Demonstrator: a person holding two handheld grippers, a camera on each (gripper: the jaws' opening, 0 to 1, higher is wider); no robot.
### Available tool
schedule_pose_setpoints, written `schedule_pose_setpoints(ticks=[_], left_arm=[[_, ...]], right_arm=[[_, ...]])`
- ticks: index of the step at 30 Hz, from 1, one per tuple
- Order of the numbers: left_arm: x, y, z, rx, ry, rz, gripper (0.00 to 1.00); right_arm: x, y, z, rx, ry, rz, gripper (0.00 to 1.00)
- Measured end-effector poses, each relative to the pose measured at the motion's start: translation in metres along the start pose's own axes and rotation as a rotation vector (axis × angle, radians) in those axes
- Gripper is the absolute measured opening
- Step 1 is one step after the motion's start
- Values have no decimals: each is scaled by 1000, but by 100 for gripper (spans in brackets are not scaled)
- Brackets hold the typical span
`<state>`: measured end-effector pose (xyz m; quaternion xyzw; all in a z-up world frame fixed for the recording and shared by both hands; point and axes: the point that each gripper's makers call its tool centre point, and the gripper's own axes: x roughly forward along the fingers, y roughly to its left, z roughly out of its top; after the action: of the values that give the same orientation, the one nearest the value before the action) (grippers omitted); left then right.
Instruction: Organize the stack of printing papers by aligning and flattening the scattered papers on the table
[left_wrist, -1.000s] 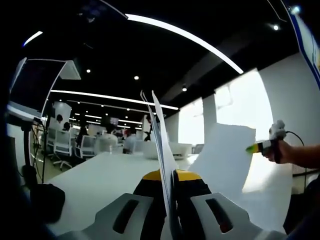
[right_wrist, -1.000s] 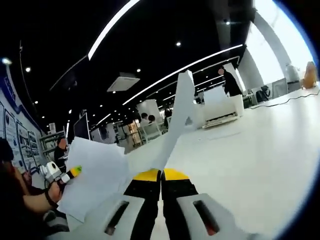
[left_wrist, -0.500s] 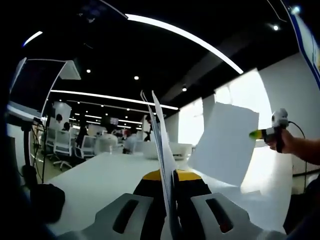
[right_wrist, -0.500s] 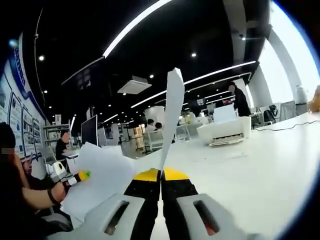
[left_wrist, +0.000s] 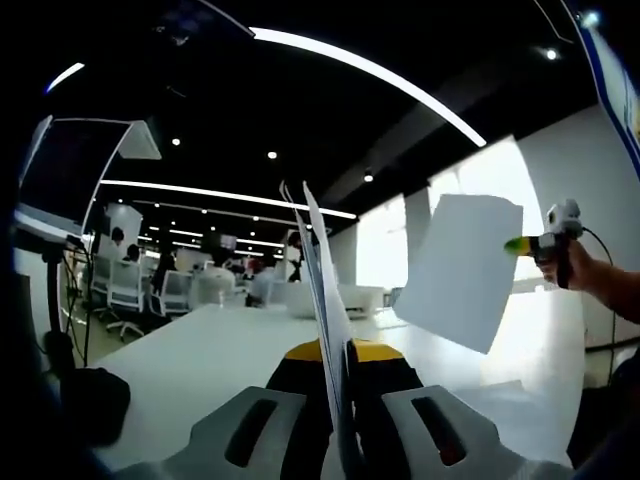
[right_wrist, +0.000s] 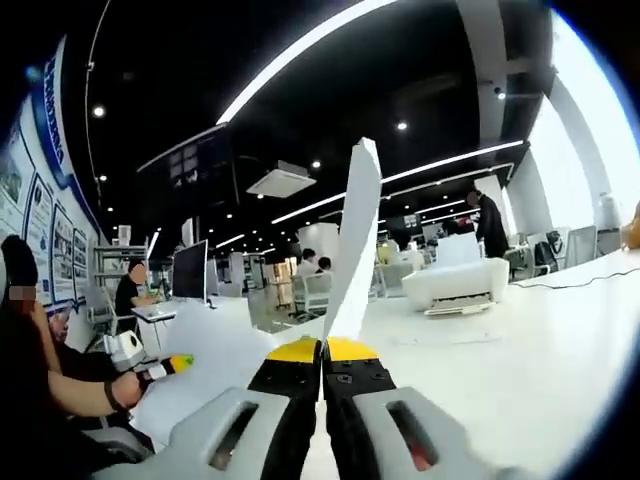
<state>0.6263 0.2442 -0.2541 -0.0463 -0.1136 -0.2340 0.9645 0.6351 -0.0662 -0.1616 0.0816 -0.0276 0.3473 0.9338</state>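
Above the long white table (left_wrist: 200, 350), thin white paper sheets (left_wrist: 325, 290) are clamped by the left tongs (left_wrist: 338, 400) (edge-on); another white sheet (right_wrist: 352, 240) is pinched by the right tongs (right_wrist: 322, 390).

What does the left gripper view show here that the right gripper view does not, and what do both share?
Left gripper view: a dark monitor on the left, and the right gripper holding one white sheet up in the air, seen face-on.

Right gripper view: a white printer on the table and wall posters on the left; its sheet appears edge-on.

Both: a white table, an open office with ceiling light strips, seated people behind, and each gripper shut on paper; the left gripper clamps several sheets.
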Motion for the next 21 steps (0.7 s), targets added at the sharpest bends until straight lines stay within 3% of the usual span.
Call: schedule_pose_setpoints(ticks=[14, 21], left_arm=[[0, 0, 0, 0, -3, 0, 8], [0, 1, 0, 1, -2, 0, 8]], right_arm=[[-4, 16, 25, -83, -25, 32, 0], [-9, 35, 41, -53, -60, 89, 0]])
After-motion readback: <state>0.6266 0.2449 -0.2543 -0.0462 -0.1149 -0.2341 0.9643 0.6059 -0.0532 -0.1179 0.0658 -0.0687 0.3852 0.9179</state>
